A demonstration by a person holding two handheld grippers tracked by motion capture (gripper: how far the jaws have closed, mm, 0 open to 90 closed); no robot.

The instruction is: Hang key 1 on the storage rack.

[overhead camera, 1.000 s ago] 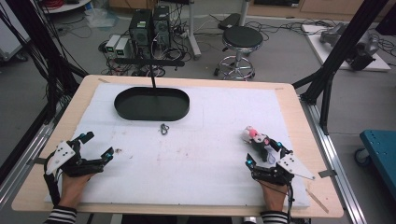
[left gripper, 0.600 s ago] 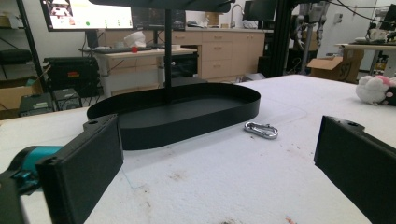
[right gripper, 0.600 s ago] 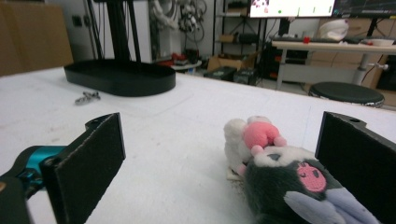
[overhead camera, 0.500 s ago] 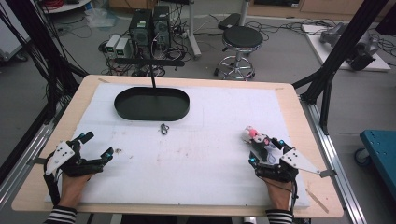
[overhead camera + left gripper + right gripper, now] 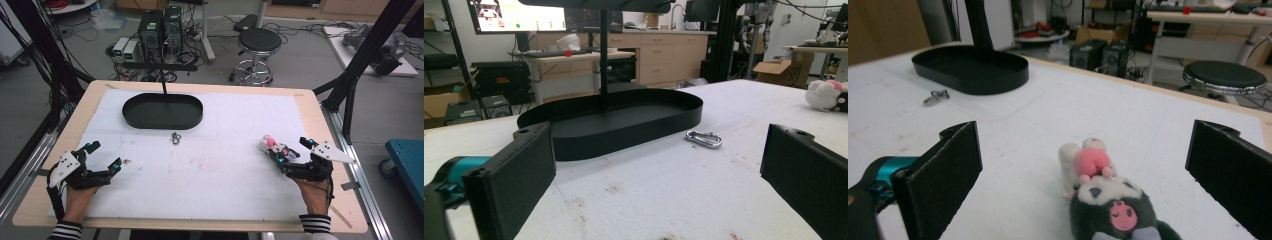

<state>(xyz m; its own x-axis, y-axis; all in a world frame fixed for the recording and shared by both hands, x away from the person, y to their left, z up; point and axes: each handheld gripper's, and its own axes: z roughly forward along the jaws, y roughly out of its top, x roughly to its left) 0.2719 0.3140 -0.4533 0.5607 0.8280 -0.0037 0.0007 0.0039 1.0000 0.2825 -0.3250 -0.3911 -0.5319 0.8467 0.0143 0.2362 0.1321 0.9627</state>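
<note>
High view frames show a white padded mat [image 5: 210, 165] laid over a wooden table, with a black oval metal tray [image 5: 162, 111] taken as the landmark near the far edge. A small silver carabiner clip [image 5: 176, 137] is seen lying just in front of the tray, apart from its wall. A small plush toy with a pink and white head and dark grey body [image 5: 271, 144] is found well to the right of the tray and nearer the person, lying on the mat. The right gripper [image 5: 295, 156] is held just behind the toy, its jaws spread wide, one on either side of it; no contact between pads and toy can be made out. In the right gripper view the plush toy [image 5: 1105, 200] is seen low between the two black jaws, with the tray [image 5: 970, 67] far off at upper left. The left gripper [image 5: 102, 156] is held well to the left of the tray and nearer the person, jaws parted and nothing between them.
</note>
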